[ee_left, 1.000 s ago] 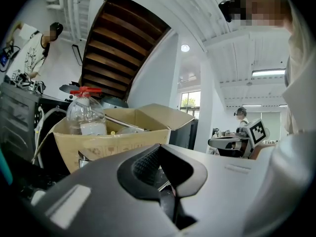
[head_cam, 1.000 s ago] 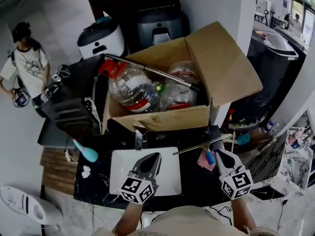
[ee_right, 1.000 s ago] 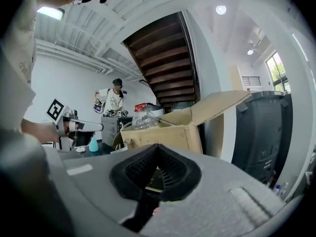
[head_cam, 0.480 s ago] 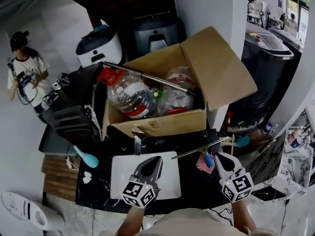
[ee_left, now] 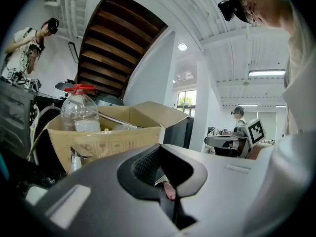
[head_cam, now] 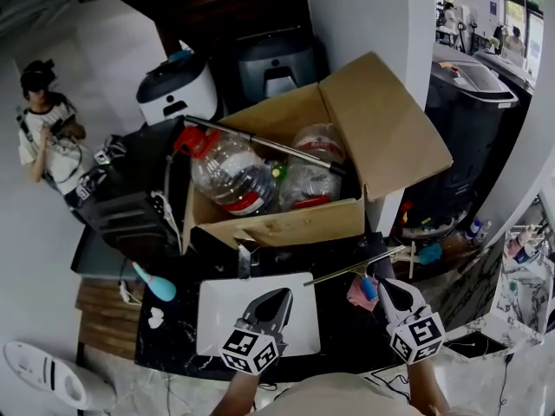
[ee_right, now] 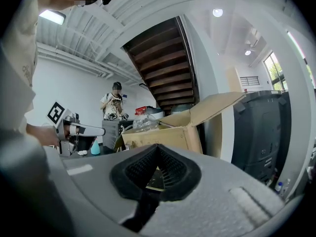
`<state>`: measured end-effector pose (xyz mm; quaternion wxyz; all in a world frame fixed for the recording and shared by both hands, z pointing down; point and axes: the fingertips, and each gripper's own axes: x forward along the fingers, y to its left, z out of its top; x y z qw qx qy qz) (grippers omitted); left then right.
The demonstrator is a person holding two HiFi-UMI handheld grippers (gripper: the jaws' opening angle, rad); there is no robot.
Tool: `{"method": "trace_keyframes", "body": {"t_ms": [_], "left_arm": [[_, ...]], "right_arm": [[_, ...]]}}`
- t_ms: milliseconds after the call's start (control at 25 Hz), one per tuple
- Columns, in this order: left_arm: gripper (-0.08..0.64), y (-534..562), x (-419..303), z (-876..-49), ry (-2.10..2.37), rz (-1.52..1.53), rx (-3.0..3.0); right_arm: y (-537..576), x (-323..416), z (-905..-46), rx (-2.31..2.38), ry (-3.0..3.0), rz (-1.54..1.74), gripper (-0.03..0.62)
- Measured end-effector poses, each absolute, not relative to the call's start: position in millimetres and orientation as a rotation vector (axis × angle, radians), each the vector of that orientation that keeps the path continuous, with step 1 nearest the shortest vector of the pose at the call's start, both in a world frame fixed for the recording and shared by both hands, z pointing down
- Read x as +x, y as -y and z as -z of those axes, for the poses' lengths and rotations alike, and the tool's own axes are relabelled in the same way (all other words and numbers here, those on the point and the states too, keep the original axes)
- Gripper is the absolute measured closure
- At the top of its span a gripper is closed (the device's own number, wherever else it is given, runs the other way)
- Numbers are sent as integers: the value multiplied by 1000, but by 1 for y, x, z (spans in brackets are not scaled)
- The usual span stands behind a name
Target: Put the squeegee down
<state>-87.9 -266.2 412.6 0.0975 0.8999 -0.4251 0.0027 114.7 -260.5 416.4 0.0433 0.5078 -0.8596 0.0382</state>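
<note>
Holding the left gripper point(head_cam: 282, 295) level above the white board point(head_cam: 217, 312) on the dark bench point(head_cam: 342, 334); pressing its fingers shut on nothing; pointing it toward the open box point(head_cam: 286, 221) of bottles point(head_cam: 230, 172) at the back of the bench; lying on the bench just right of the board, the squeegee point(head_cam: 354, 268), with its bar slanting up to the right and its blue handle over a pink cloth point(head_cam: 355, 295); holding the right gripper point(head_cam: 384, 284) just right of that handle; closing its fingers fully on each other, with nothing between them; not gripping the squeegee; unable to tell whether fingertip and handle are touching.
</note>
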Motion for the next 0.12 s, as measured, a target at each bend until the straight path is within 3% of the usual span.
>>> {"method": "trace_keyframes", "body": {"t_ms": [120], "left_arm": [[545, 266, -88, -419, 1253, -22, 2644]], "right_arm": [[260, 116, -418, 1548, 2633, -141, 591]]}}
